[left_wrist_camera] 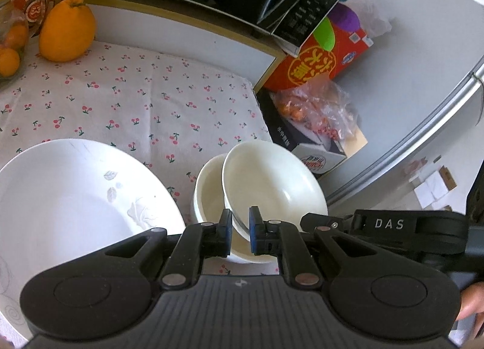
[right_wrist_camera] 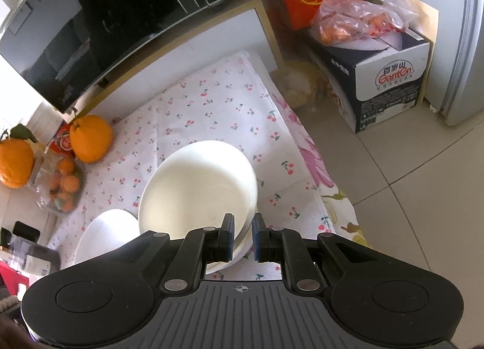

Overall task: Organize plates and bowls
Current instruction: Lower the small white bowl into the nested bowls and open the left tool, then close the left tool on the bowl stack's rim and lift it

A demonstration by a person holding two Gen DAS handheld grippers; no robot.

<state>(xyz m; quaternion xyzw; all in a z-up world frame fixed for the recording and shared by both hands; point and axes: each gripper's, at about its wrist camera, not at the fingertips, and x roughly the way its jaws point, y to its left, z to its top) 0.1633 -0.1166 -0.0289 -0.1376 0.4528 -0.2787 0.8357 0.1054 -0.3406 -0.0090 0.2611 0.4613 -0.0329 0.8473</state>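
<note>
White bowl (left_wrist_camera: pixel 272 179) rim pinched in our left tongs (left_wrist_camera: pixel 240 228), tilted over a second bowl (left_wrist_camera: pixel 208 194), our right tongs (right_wrist_camera: pixel 243 235) pinching a plate (right_wrist_camera: pixel 196 185).

Bright, soft daylight, sharp focus centrally, with strong fisheye bending at edges.

The cloth (left_wrist_camera: pixel 145 100) is white, dotted with small red cherries on green stems. Both bowls (left_wrist_camera: pixel 272 179) are plain cream-white. The plate (left_wrist_camera: pixel 69 194) is white with faint grey leaves. The orange (left_wrist_camera: pixel 68 31) is deep yellow-orange, the box (left_wrist_camera: pixel 320 61) red, the fingers (left_wrist_camera: pixel 226 228) black with blue pads.
</note>
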